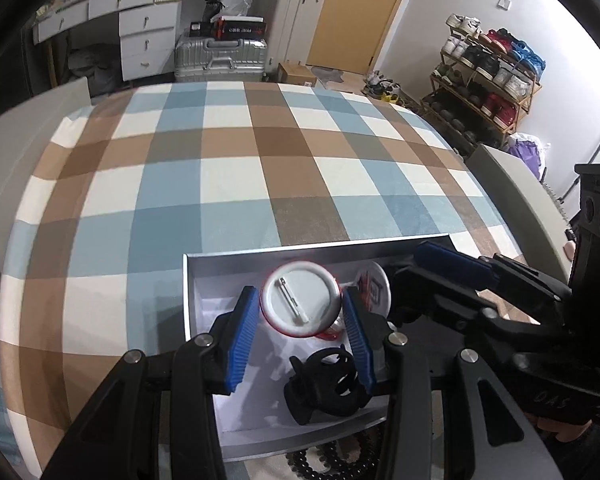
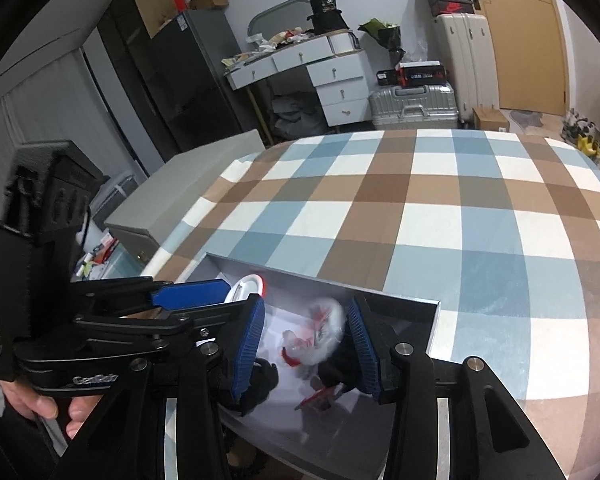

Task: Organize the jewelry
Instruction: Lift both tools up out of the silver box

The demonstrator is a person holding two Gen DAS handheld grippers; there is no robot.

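Checked cloth in blue, brown and white (image 1: 228,184) across the whole near scene. On its near edge, shallow rectangular grey box with white lining (image 1: 236,258), lid off. Over the near left of the box, left claw (image 1: 299,292), tilted down into it, blue ribbed pads set against opposite sides of round white pin badge with red rim (image 1: 300,300); apparently clamped on that badge, its back and metal pin facing up. From the right, right claw (image 2: 308,340) reaching into the same box, pads apart, with round white badge with red and black print (image 2: 320,336) blurred between them; a gap visible at the left pad, contact at the right pad not clear. That printed badge just right of the white one, toward the far right of the box. Nearer in the box, black plastic hair clip (image 1: 324,384), lying on the white lining. Between clip and badges, small red piece (image 1: 328,334), too small to identify. Outside the near wall of the box, string of black beads (image 1: 320,460) on the cloth.
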